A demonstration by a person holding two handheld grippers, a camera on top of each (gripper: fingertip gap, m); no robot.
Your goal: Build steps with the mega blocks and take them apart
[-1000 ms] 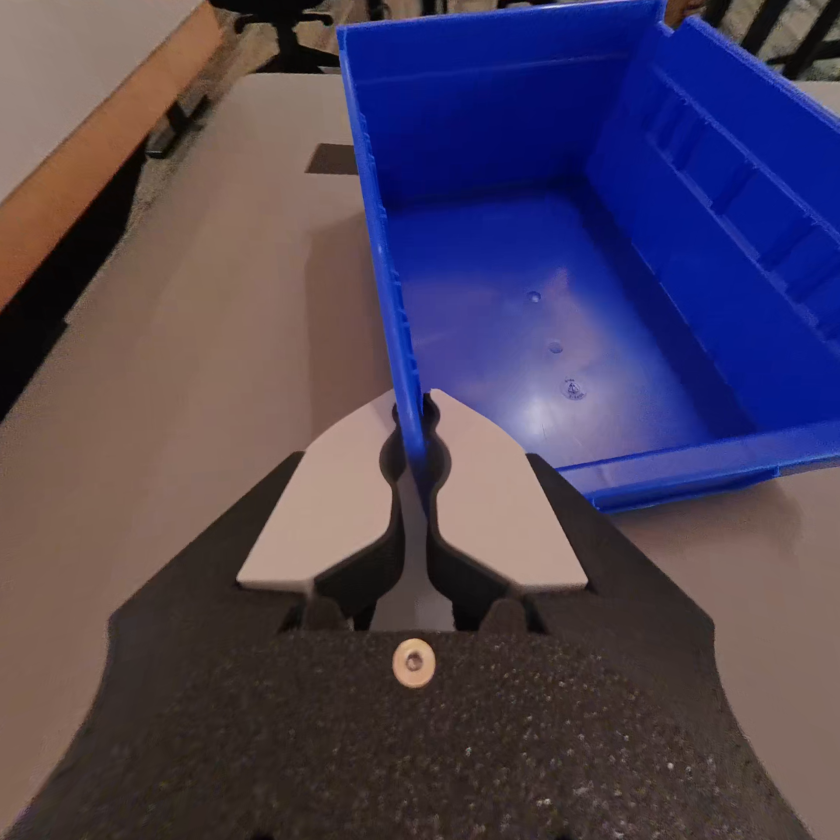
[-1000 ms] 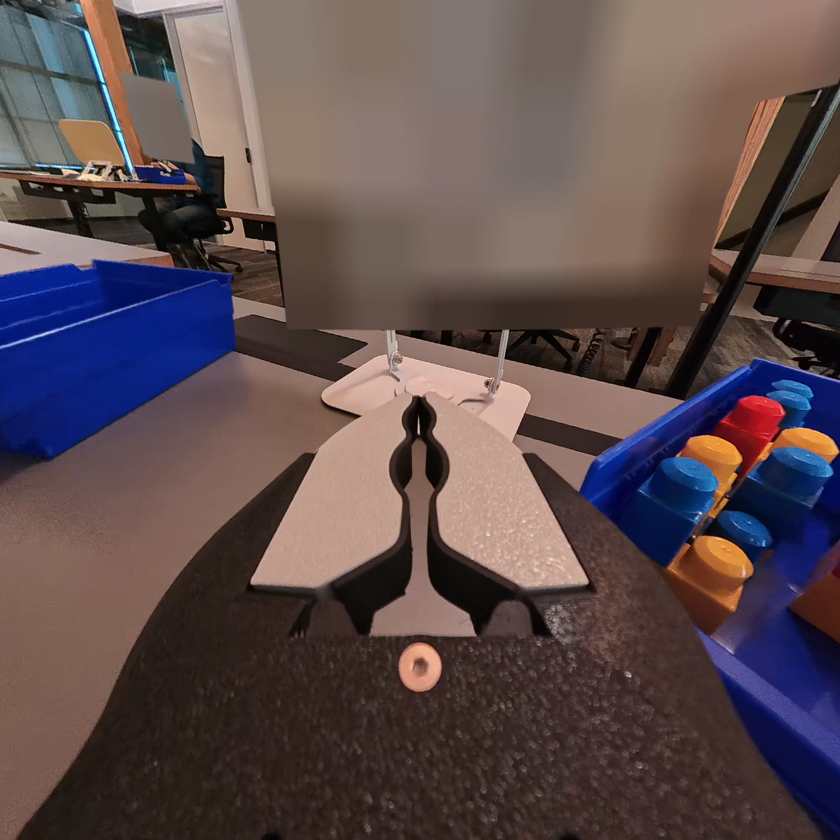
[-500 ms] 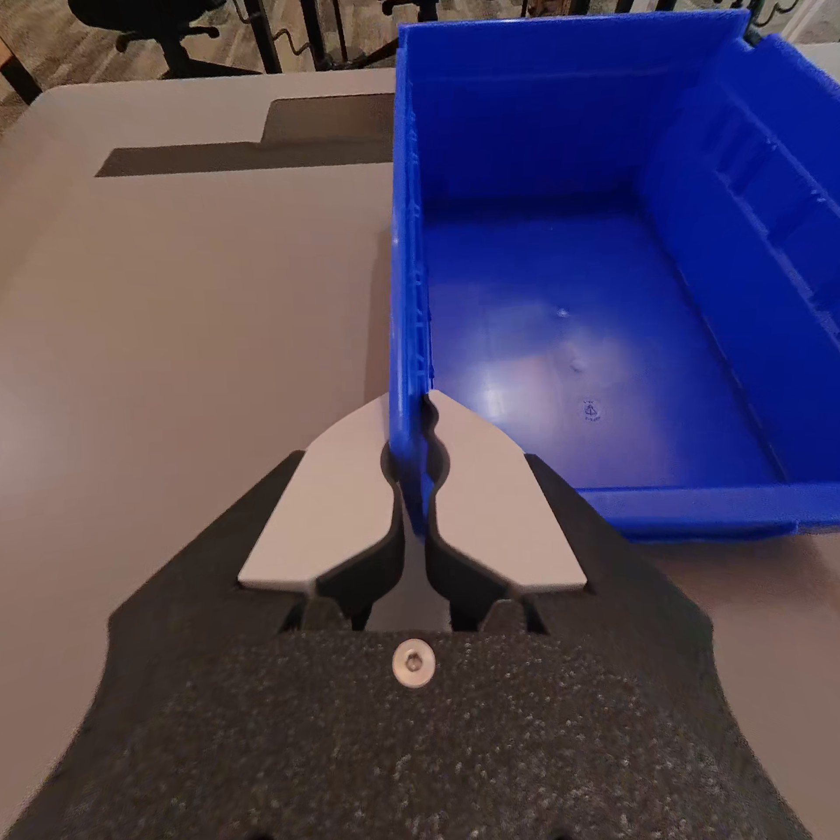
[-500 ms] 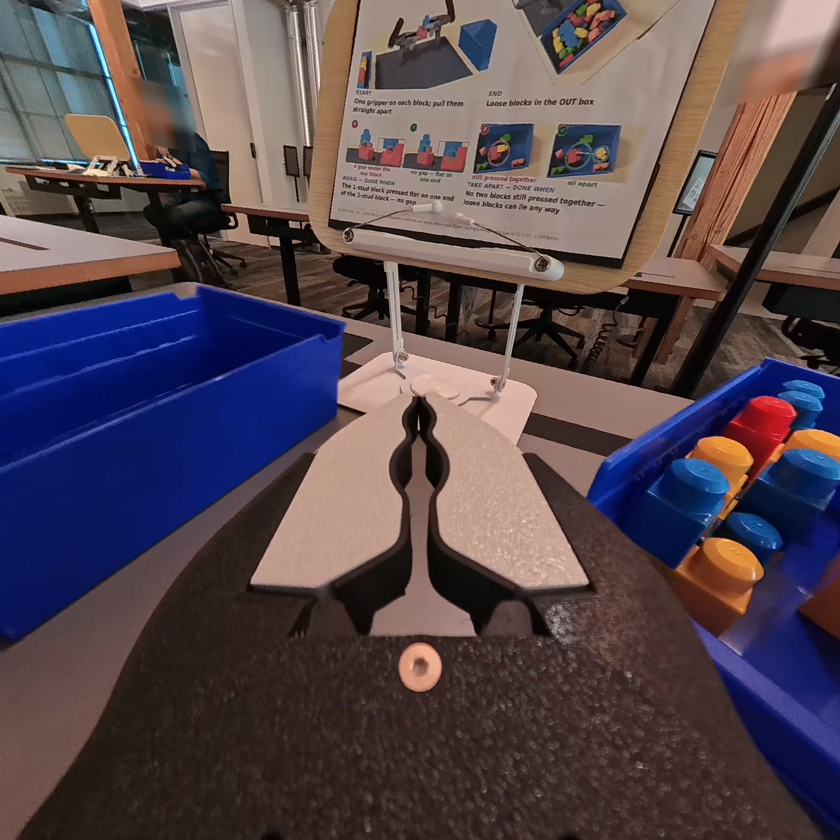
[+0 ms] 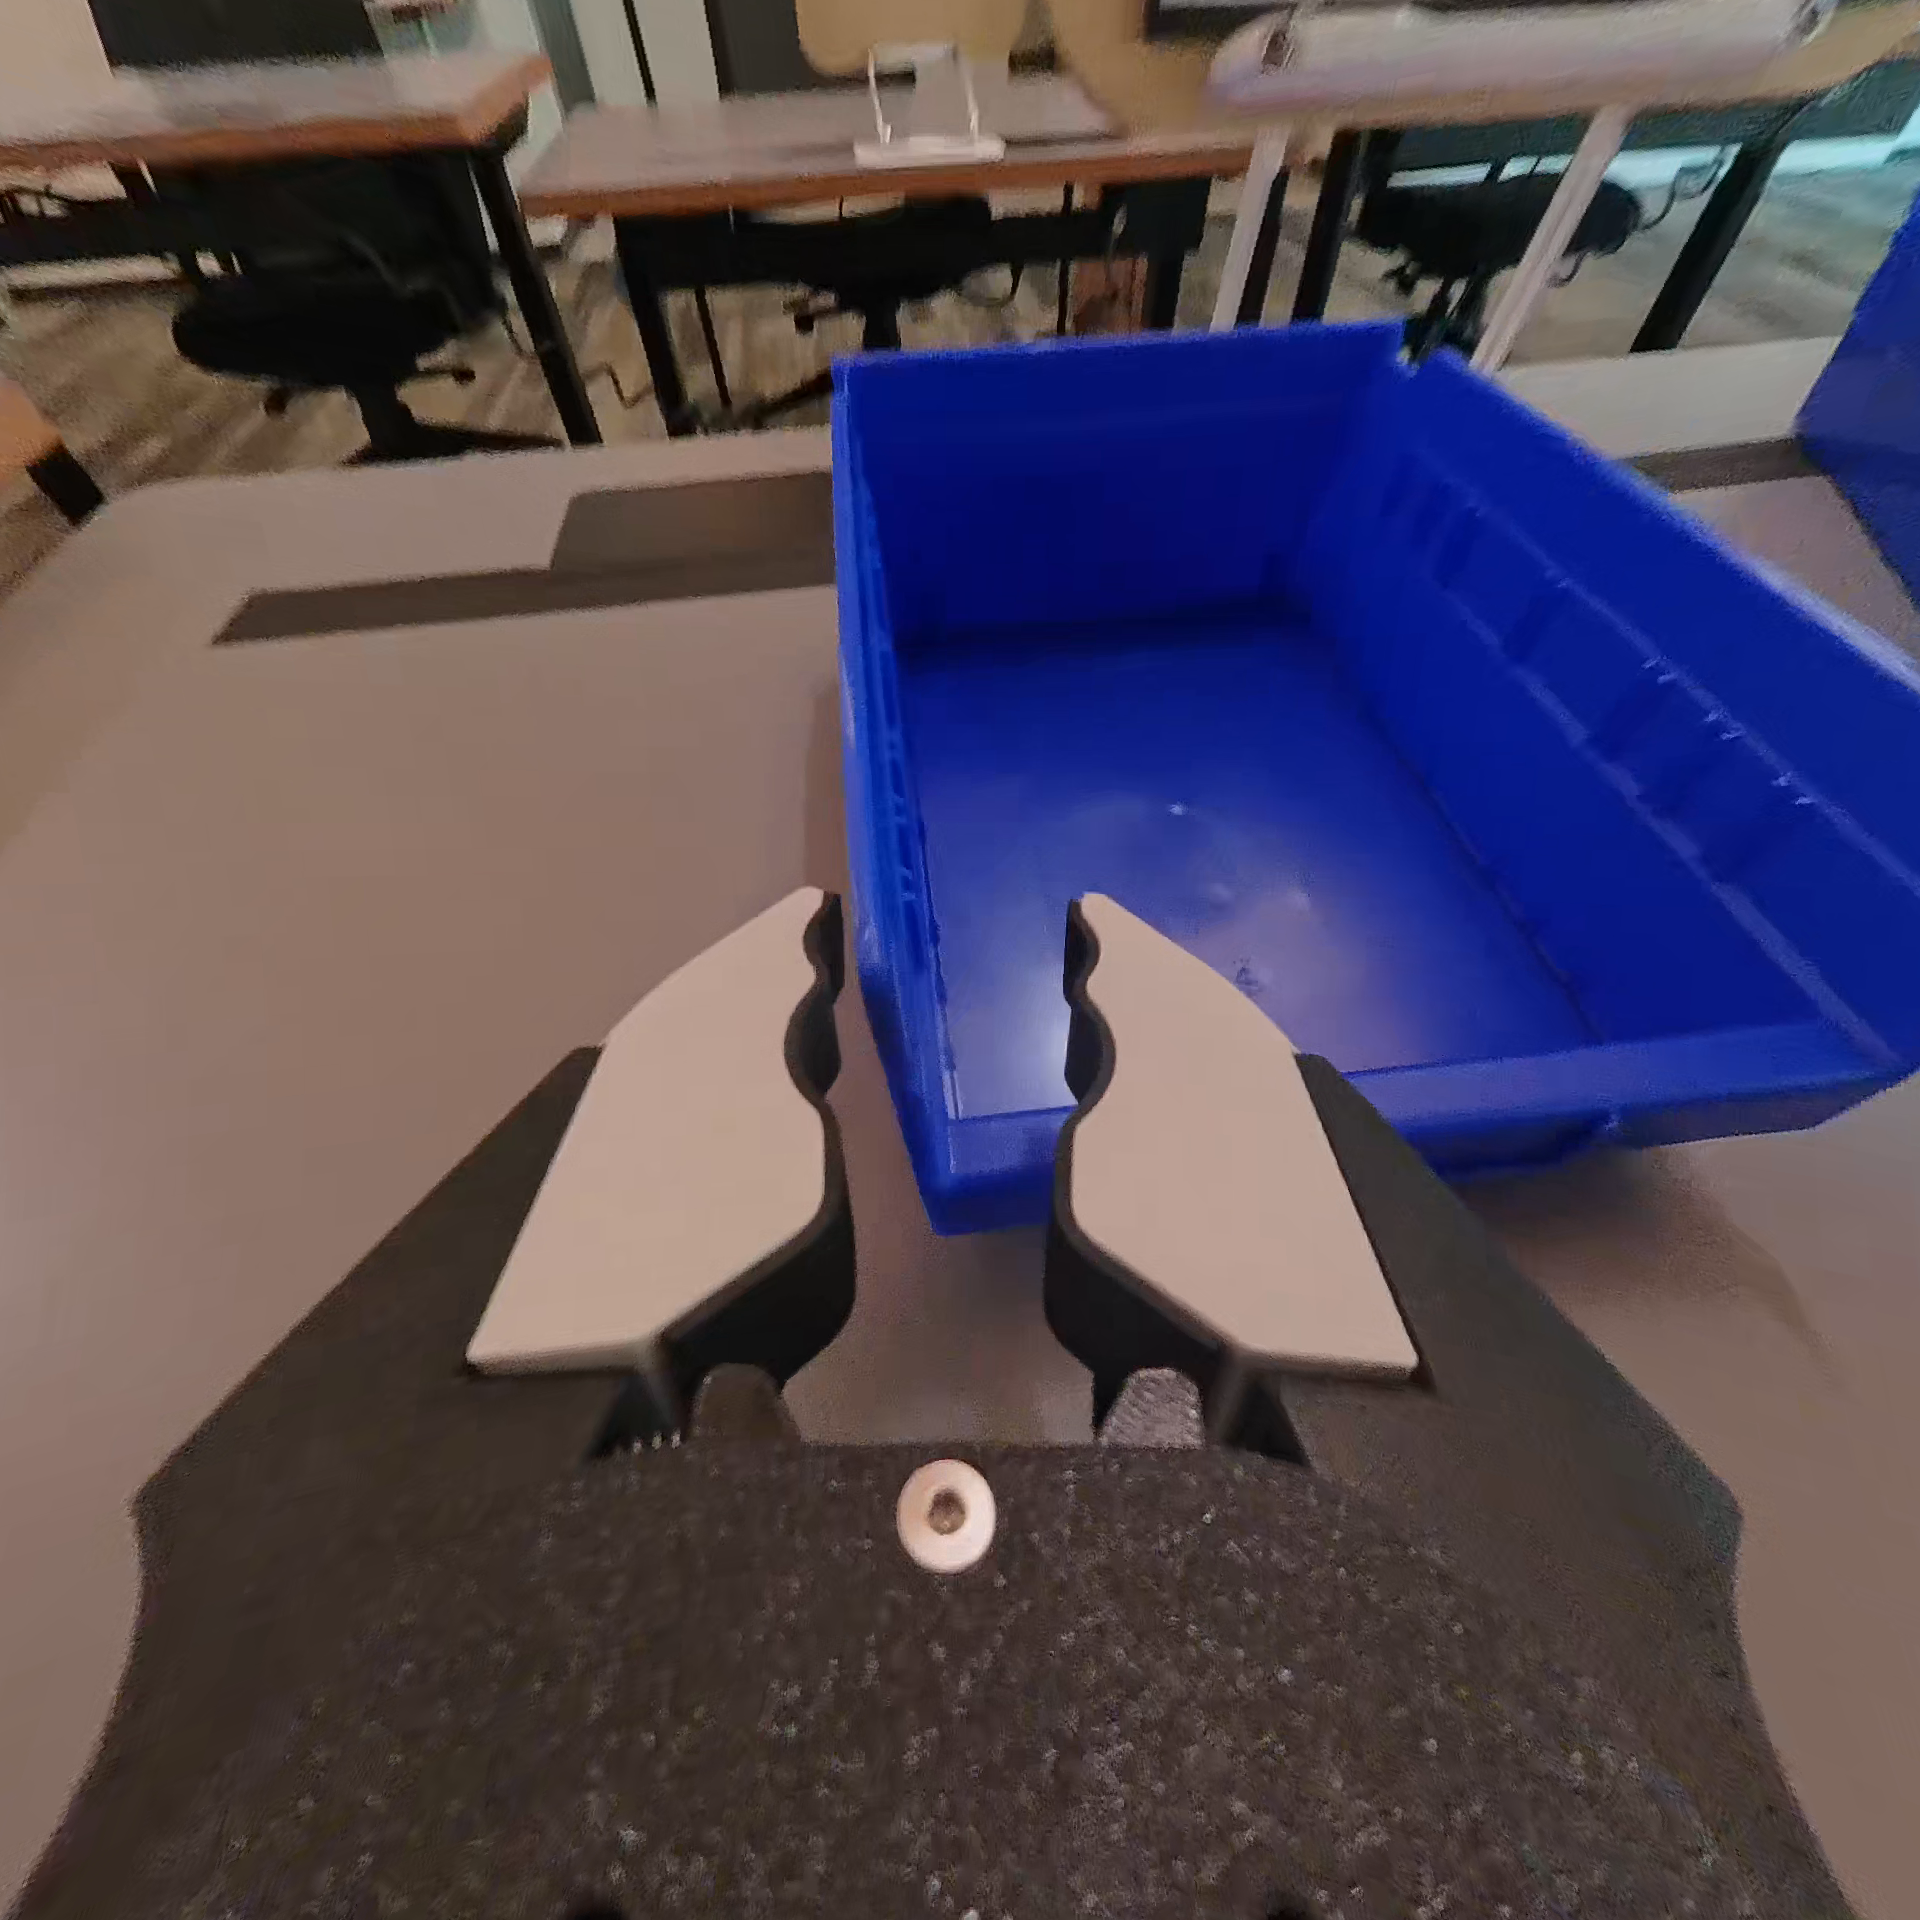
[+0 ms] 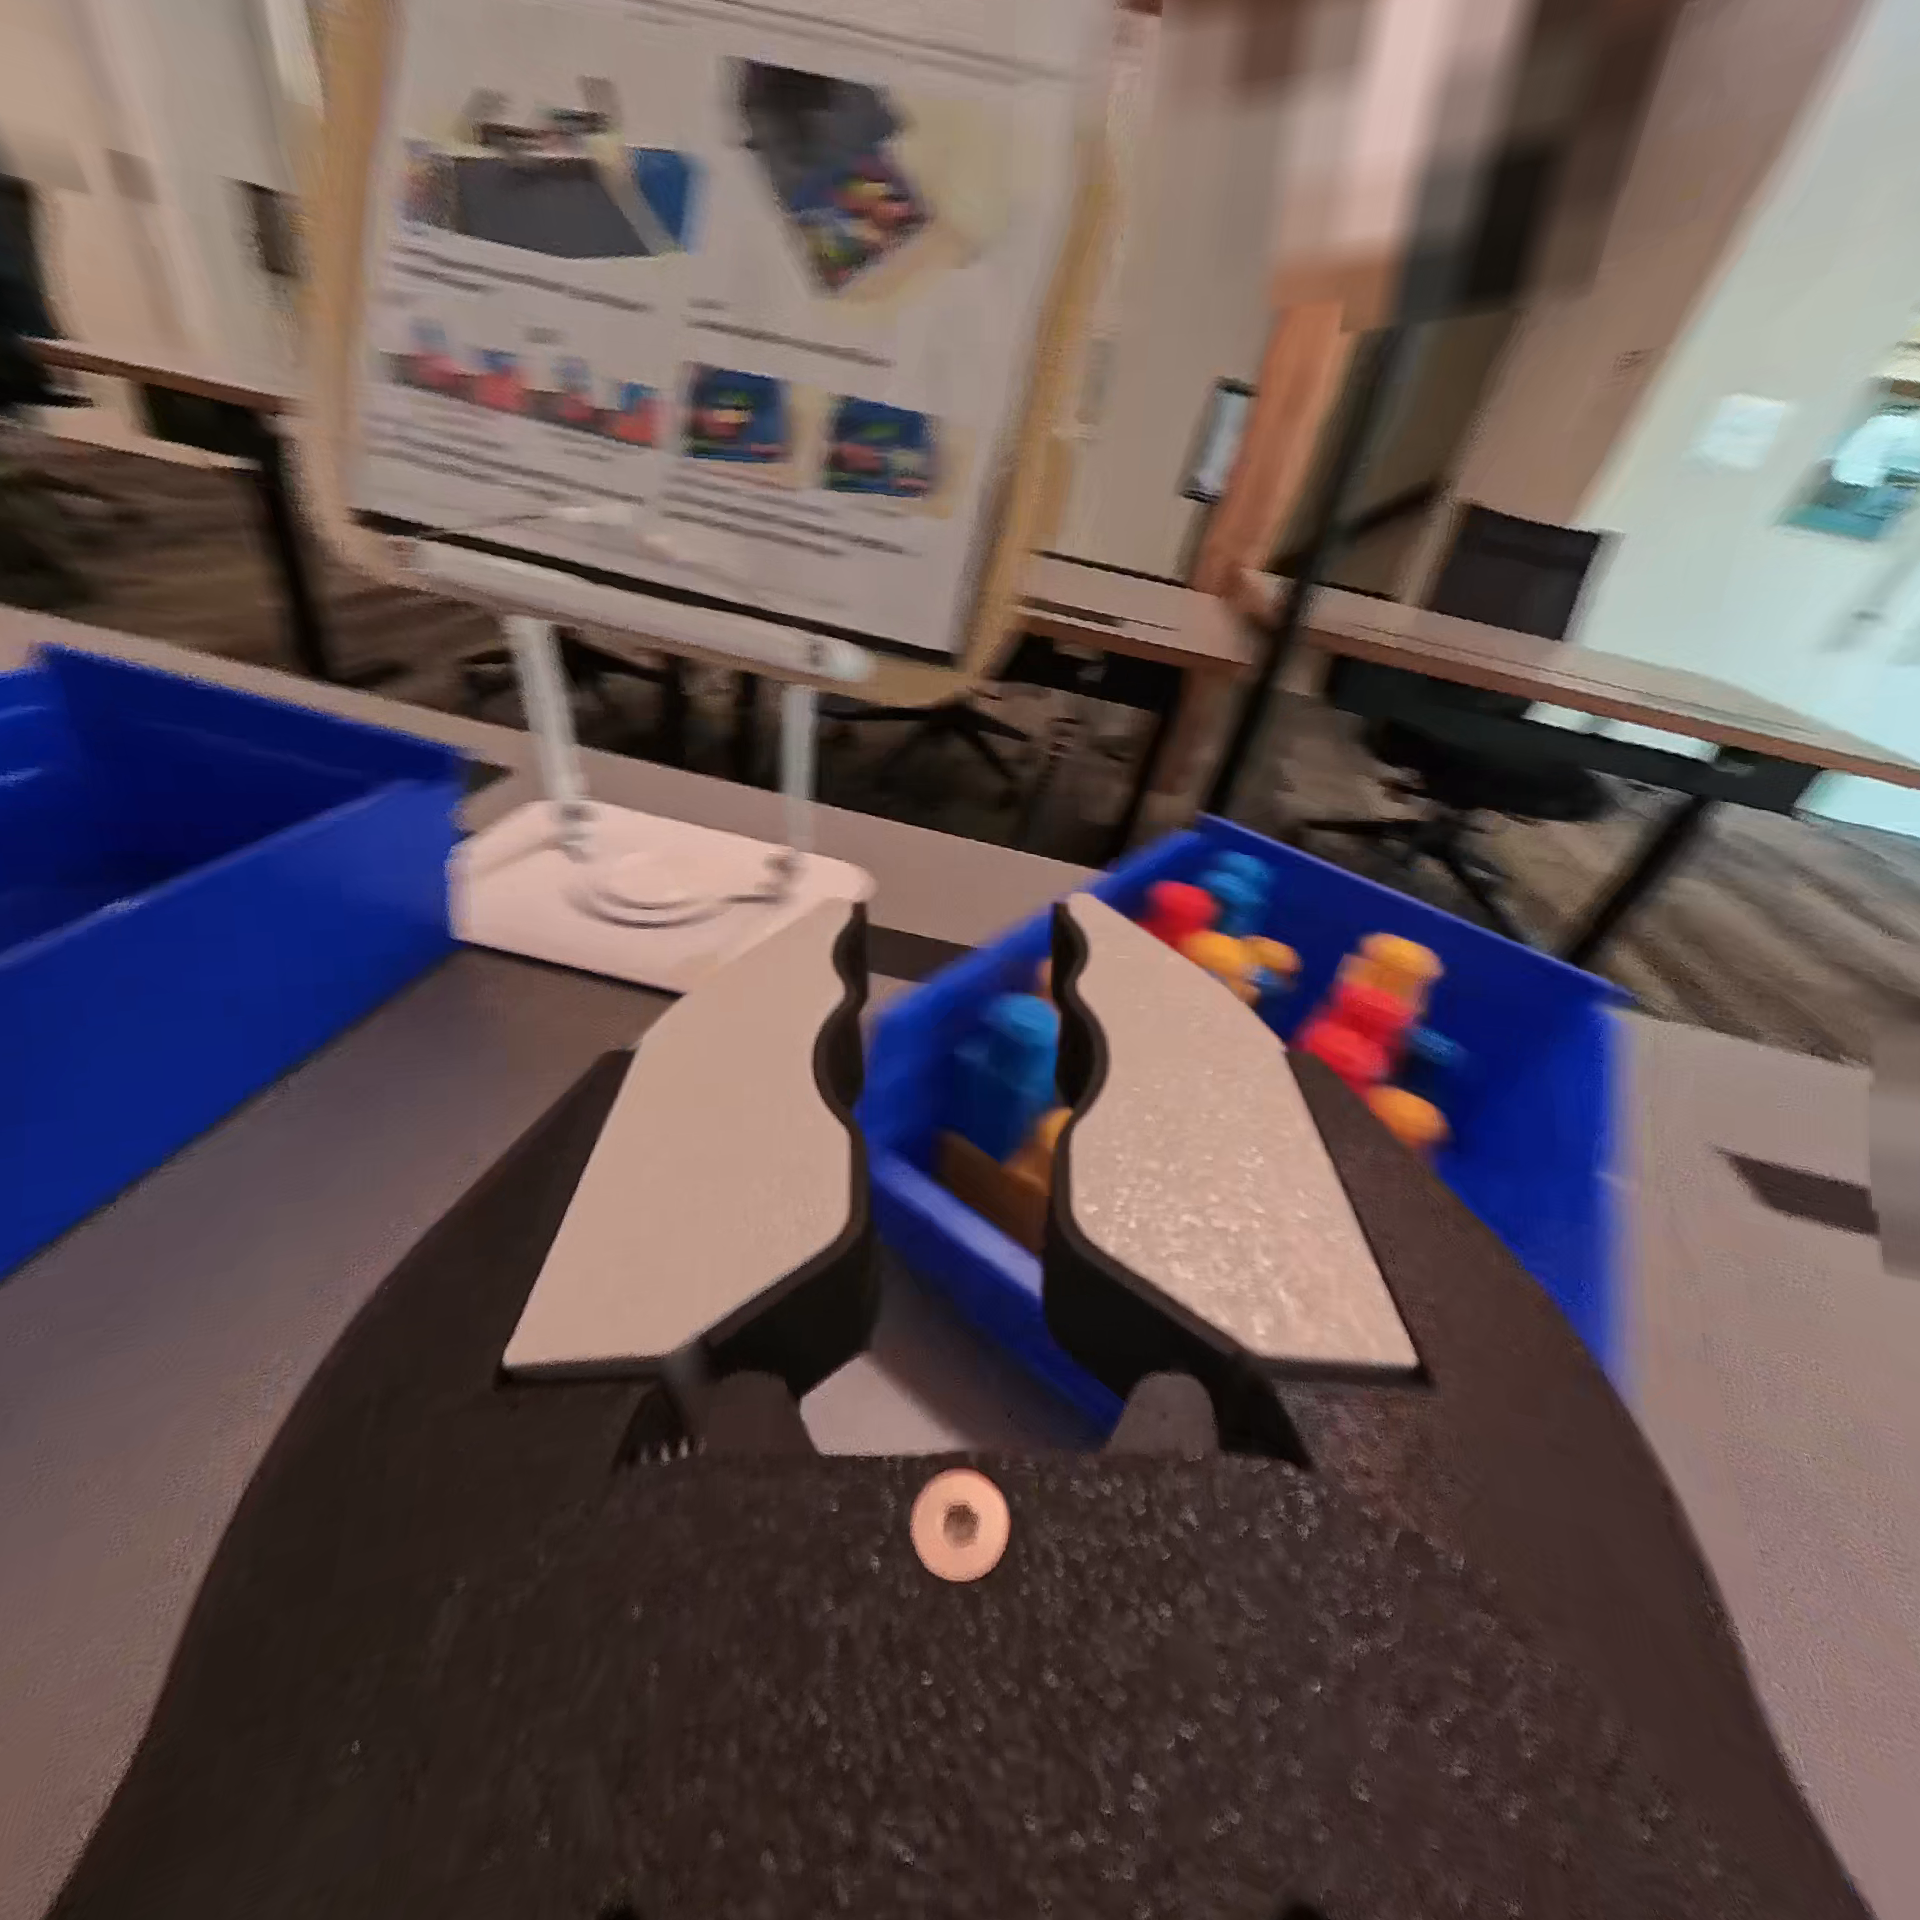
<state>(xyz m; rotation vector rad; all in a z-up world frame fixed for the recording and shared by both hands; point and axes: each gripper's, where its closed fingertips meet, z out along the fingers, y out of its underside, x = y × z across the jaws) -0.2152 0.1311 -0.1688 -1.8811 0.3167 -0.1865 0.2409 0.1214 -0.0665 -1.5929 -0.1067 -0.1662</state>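
Note:
An empty blue bin (image 5: pixel 1610 748) stands on the grey table in the left wrist view. My left gripper (image 5: pixel 948 906) is open and empty, its fingers straddling the bin's near left corner without touching the wall. In the right wrist view a second blue bin (image 6: pixel 1538 1132) holds several blue, red and orange mega blocks (image 6: pixel 1003 1049). My right gripper (image 6: pixel 954 914) is open and empty, just in front of that bin's near left corner. The empty bin also shows at the left of the right wrist view (image 6: pixel 197 935). This view is blurred by motion.
A white stand (image 6: pixel 665 883) carrying an instruction board (image 6: pixel 717 343) sits at the back of the table between the two bins. Dark strips (image 5: pixel 520 582) mark the grey table top. Desks and office chairs stand beyond the table. The gap from one gripper's tips to the other's is roughly 45 cm.
My left gripper has let go of the empty bin's wall and opened. My right gripper has opened and swung right toward the bin of blocks. The empty bin has moved closer to the stand.

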